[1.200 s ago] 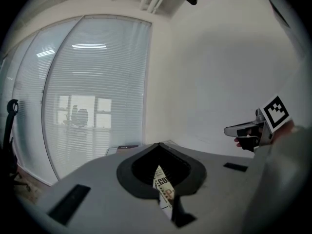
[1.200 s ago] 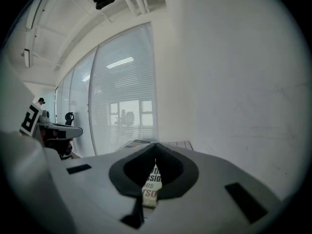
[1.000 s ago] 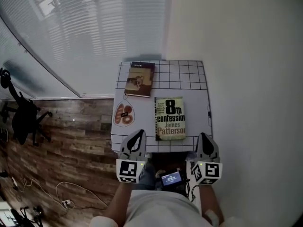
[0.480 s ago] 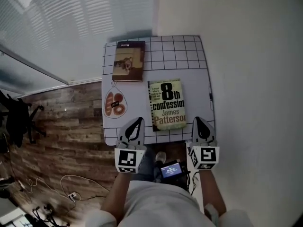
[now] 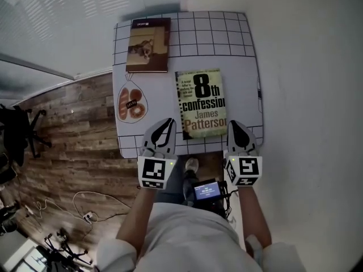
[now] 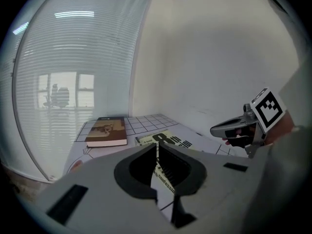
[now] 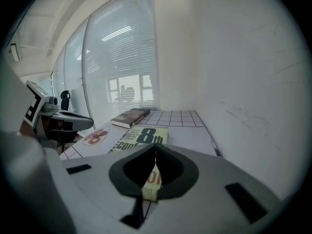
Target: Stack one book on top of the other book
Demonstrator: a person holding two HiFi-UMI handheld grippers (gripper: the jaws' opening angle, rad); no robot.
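The yellow book [image 5: 202, 102] lies flat mid-way along the table [image 5: 244, 67], the brown book [image 5: 148, 37] apart at 11 o'clock, while the left gripper [image 5: 166, 123] at 7 and right gripper [image 5: 233, 124] at 5 o'clock flank the yellow book's near edge, fingers pressed together and empty, likely lining up a two-sided lift.

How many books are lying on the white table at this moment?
2. A brown rectangular book lies at the far left corner of the white gridded table. A yellow-green paperback book lies nearer the person, right of the middle. They are apart; none seems hidden.
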